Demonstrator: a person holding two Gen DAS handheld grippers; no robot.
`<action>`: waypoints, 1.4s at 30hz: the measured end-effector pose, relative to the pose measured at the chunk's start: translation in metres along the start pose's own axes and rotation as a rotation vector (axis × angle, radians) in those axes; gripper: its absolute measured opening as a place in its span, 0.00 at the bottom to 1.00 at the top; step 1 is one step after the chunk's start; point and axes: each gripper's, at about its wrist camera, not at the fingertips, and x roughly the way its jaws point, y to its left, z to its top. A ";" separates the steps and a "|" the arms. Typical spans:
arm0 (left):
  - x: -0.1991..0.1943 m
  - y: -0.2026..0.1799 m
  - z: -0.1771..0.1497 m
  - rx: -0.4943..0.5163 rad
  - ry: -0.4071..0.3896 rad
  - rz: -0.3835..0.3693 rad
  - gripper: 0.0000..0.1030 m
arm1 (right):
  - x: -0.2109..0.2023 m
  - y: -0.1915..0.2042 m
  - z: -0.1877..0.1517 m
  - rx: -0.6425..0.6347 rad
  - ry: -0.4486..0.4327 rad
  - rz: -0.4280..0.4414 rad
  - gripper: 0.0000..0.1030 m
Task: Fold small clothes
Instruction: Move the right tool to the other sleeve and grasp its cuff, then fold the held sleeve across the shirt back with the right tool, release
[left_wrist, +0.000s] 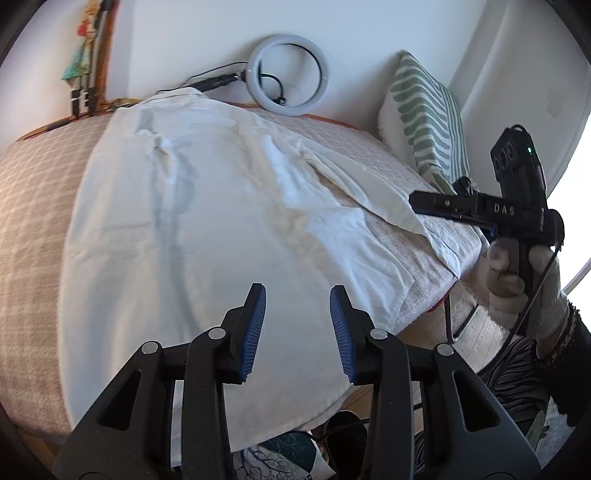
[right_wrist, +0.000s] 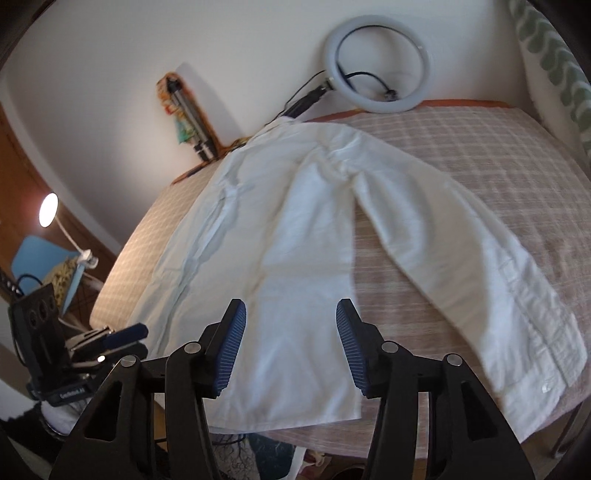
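A white long-sleeved shirt (left_wrist: 207, 206) lies spread on the checked cloth of the table (left_wrist: 29, 206), collar toward the far wall. One sleeve (right_wrist: 461, 258) stretches out toward the right edge of the table. My left gripper (left_wrist: 297, 295) hovers above the shirt's near hem, open, nothing between its blue pads. My right gripper (right_wrist: 290, 314) also stands open and empty over the hem of the shirt (right_wrist: 288, 258). In the left wrist view the right gripper (left_wrist: 436, 205) appears at the table's right side, held by a gloved hand (left_wrist: 517, 280). The left gripper (right_wrist: 125, 334) shows at the lower left of the right wrist view.
A ring light (left_wrist: 288, 74) with its cable leans on the far wall. A green-striped cushion (left_wrist: 428, 110) stands at the back right. A lit lamp (right_wrist: 48, 208) and a blue chair (right_wrist: 37, 254) are off the table's left side. The table's near edge (right_wrist: 369, 439) lies just below the grippers.
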 end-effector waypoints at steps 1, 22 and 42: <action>0.005 -0.005 0.001 0.011 0.004 -0.007 0.35 | -0.005 -0.009 0.003 0.000 -0.009 -0.011 0.48; 0.126 -0.125 0.009 0.210 0.207 -0.231 0.35 | 0.000 -0.163 0.059 0.114 0.013 -0.191 0.48; 0.052 -0.056 0.026 0.128 0.071 -0.143 0.35 | 0.036 -0.123 0.090 0.131 0.055 -0.040 0.01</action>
